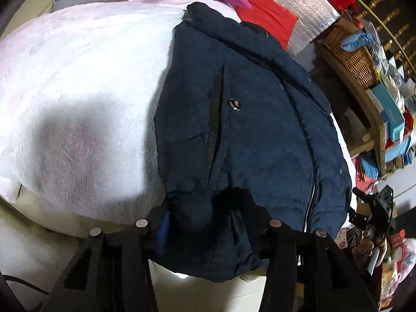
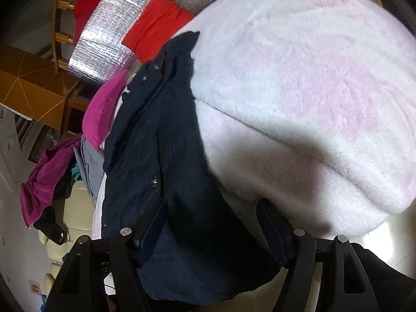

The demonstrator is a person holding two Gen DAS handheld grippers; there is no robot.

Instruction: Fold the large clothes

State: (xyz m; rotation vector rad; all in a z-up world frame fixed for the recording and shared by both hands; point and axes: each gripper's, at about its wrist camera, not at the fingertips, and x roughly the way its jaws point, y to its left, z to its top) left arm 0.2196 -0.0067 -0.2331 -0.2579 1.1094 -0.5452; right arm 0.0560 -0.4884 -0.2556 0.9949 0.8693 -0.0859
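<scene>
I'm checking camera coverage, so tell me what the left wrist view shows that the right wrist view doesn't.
Only the left wrist view shows the wicker basket, the cluttered wooden shelf, the jacket's zipper and the other claw at its right edge.

Only the right wrist view shows the purple garment draped at left.

Both show the navy jacket, with open claw fingers either side of its hem, the white fleece blanket, silver foil mat and red cloth.

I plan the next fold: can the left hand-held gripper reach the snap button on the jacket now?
Probably yes. The snap button lies uncovered on the jacket, straight ahead of the left hand-held gripper, whose open fingers already straddle the hem.
</scene>
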